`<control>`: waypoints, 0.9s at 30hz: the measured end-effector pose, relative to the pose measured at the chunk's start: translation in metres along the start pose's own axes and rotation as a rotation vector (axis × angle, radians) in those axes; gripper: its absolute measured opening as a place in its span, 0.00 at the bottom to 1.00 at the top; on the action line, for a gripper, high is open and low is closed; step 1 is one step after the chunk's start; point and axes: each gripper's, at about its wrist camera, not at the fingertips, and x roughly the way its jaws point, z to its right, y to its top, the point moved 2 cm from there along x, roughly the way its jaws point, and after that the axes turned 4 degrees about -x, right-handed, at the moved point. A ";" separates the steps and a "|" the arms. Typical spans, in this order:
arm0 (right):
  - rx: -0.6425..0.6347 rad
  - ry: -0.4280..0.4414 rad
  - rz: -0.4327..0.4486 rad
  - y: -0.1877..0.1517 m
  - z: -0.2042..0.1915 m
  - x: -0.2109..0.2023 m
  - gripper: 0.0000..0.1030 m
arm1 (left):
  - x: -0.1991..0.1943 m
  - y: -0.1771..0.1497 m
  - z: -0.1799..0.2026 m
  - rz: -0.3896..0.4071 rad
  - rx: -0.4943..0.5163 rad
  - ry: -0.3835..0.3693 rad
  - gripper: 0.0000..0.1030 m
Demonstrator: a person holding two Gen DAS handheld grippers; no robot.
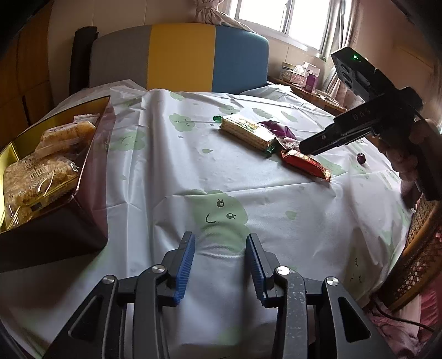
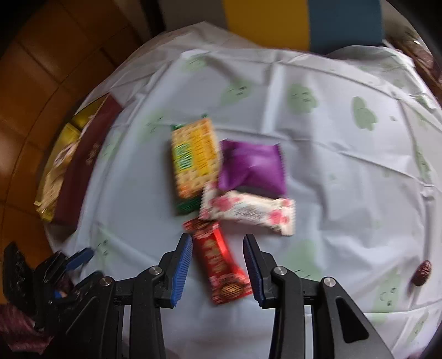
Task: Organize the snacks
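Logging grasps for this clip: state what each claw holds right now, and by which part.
Nothing is held. The left claw is open over bare tablecloth. The right claw is open, straddling the red snack bar without closing on it.

Daylight from window [image 1: 290, 19]; right wrist view motion-blurred, edges fisheye-warped.

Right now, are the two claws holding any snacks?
Left gripper: open, holding nothing, over the tablecloth.
Right gripper: open, holding nothing; the red snack bar lies between its fingers.

Bright window [image 1: 290, 16]; grey-yellow-blue headboard [image 1: 179, 55] beneath.
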 end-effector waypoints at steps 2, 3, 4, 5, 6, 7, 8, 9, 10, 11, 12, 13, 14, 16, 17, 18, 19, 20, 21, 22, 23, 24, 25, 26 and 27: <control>-0.038 -0.010 -0.015 -0.001 -0.010 0.004 0.39 | 0.000 0.000 0.001 0.000 0.002 0.004 0.38; -0.055 -0.025 -0.027 -0.003 -0.013 0.008 0.39 | 0.000 0.000 0.001 -0.001 0.003 0.005 0.39; -0.075 -0.049 -0.042 -0.004 -0.016 0.011 0.39 | 0.000 0.000 0.001 -0.001 0.003 0.005 0.39; -0.087 -0.065 -0.046 -0.005 -0.018 0.013 0.39 | 0.000 0.000 0.001 -0.001 0.003 0.005 0.39; -0.095 -0.074 -0.053 -0.005 -0.018 0.016 0.39 | 0.000 0.000 0.001 -0.002 0.004 0.006 0.39; -0.101 -0.080 -0.060 -0.005 -0.018 0.018 0.39 | 0.001 0.000 0.001 -0.002 0.005 0.006 0.40; -0.112 -0.097 -0.065 -0.006 -0.018 0.019 0.37 | 0.001 0.000 0.002 -0.002 0.006 0.007 0.40; -0.122 -0.115 -0.070 -0.007 -0.019 0.021 0.32 | 0.001 0.000 0.002 -0.003 0.007 0.007 0.41; -0.132 -0.135 -0.077 -0.008 -0.019 0.023 0.28 | 0.001 0.000 0.003 -0.003 0.008 0.008 0.41; -0.138 -0.144 -0.079 -0.008 -0.019 0.025 0.27 | 0.001 0.000 0.003 -0.003 0.008 0.008 0.42; -0.147 -0.143 -0.081 -0.009 -0.021 0.026 0.22 | 0.001 0.000 0.003 -0.004 0.009 0.009 0.42; -0.163 -0.131 -0.084 -0.010 -0.025 0.026 0.22 | 0.002 0.000 0.003 -0.005 0.009 0.009 0.42; -0.192 -0.106 -0.088 -0.012 -0.031 0.027 0.22 | 0.002 0.001 0.003 -0.006 0.009 0.008 0.42; -0.248 -0.083 -0.099 -0.015 -0.044 0.029 0.22 | 0.002 0.001 0.003 -0.007 0.007 0.009 0.42; -0.264 -0.083 -0.104 -0.017 -0.047 0.031 0.22 | 0.002 0.001 0.003 -0.009 0.001 0.008 0.42; -0.265 -0.069 -0.111 -0.018 -0.048 0.031 0.22 | 0.002 0.002 0.003 -0.012 -0.002 0.009 0.42; -0.256 -0.058 -0.116 -0.018 -0.046 0.031 0.22 | 0.002 0.002 0.003 -0.015 -0.005 0.009 0.42; -0.239 -0.061 -0.117 -0.017 -0.044 0.031 0.22 | 0.003 0.002 0.003 -0.016 -0.003 0.010 0.42; -0.223 -0.065 -0.120 -0.016 -0.041 0.032 0.22 | 0.003 0.002 0.003 -0.018 0.001 0.013 0.43; -0.205 -0.067 -0.123 -0.016 -0.037 0.031 0.22 | 0.003 0.003 0.004 -0.023 0.001 0.017 0.43; -0.198 -0.075 -0.123 -0.015 -0.034 0.031 0.22 | 0.003 0.004 0.005 -0.031 -0.004 0.020 0.43; -0.193 -0.090 -0.123 -0.015 -0.032 0.030 0.22 | 0.003 0.005 0.005 -0.041 -0.011 0.020 0.44; -0.187 -0.106 -0.122 -0.015 -0.030 0.030 0.22 | 0.004 0.006 0.005 -0.051 -0.016 0.022 0.45; -0.178 -0.123 -0.122 -0.015 -0.028 0.030 0.23 | 0.005 0.007 0.006 -0.063 -0.014 0.029 0.45; -0.170 -0.133 -0.121 -0.016 -0.024 0.027 0.24 | 0.005 0.009 0.007 -0.076 -0.012 0.038 0.45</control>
